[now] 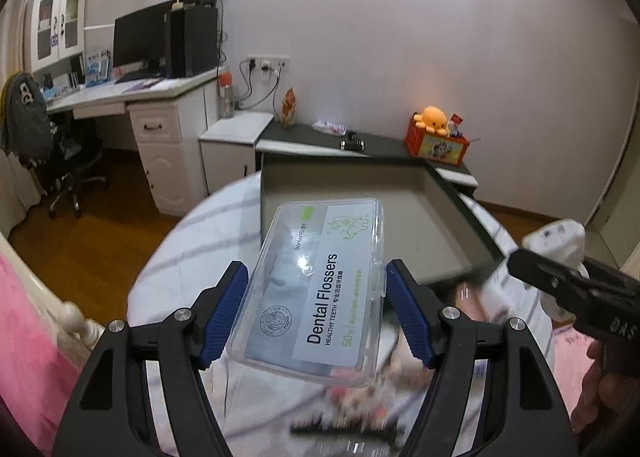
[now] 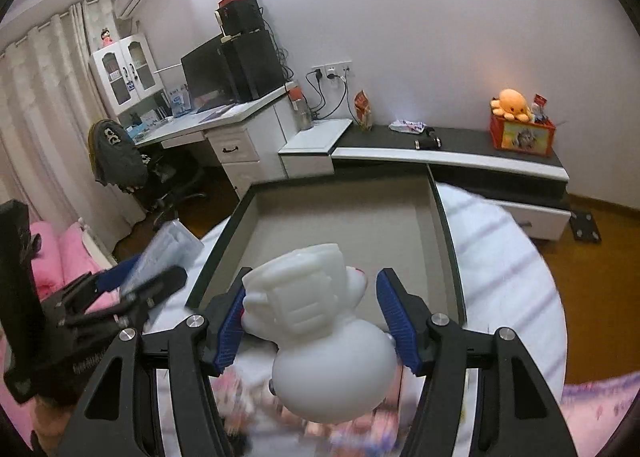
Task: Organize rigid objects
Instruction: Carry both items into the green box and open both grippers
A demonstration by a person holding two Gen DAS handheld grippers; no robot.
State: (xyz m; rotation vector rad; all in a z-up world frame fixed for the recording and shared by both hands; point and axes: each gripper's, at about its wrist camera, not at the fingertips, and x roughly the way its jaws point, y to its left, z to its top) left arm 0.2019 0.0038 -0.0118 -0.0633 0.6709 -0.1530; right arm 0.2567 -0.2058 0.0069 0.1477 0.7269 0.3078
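My left gripper (image 1: 316, 309) is shut on a clear plastic box of dental flossers (image 1: 316, 289), held tilted in the air just in front of a shallow grey tray (image 1: 360, 217). My right gripper (image 2: 312, 309) is shut on a white plastic figurine (image 2: 320, 329), lifted near the front edge of the same tray (image 2: 340, 225), whose inside shows nothing in it. The right gripper with the figurine (image 1: 556, 253) also shows at the right of the left wrist view. The left gripper holding the box (image 2: 168, 253) shows at the left of the right wrist view.
The tray lies on a bed with a white striped cover (image 2: 500, 269). Blurred small items (image 1: 360, 397) lie below the grippers. Pink bedding (image 1: 24, 337) is at the left. Beyond are a low dark cabinet (image 2: 460, 149) with an orange toy box (image 2: 520, 133), and a white desk (image 1: 160, 97).
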